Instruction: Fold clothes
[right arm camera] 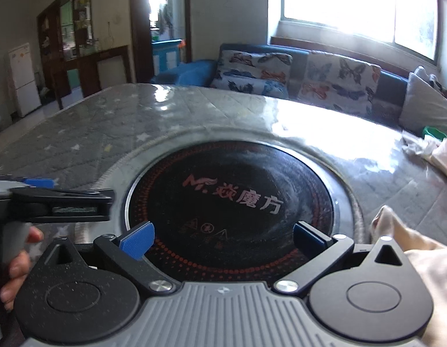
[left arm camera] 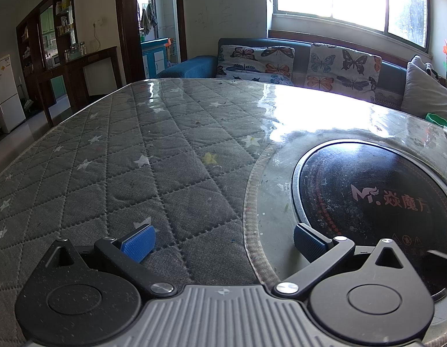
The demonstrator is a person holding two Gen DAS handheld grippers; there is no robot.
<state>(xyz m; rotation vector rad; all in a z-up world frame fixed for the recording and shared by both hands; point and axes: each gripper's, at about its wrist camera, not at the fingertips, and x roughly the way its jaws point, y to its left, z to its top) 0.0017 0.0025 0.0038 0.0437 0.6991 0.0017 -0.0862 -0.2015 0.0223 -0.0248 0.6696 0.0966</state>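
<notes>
Folding looks not yet begun: both the left claw (left arm camera: 222,241) and right claw (right arm camera: 222,240) gape empty over the worktop (left arm camera: 122,150) (a pale cloth (right arm camera: 426,266) lies unfolded at the right)

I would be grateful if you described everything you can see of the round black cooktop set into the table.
The round cooktop is a glossy black disc with a thin metal rim, sunk into a circular cut-out of the quilted grey star-print table cover. It bears pale pink lettering, rings of red dots and small warning symbols. Its surface looks dusty and scuffed. It lies flat and nothing rests on it; the open right gripper hangs over its near edge.
</notes>
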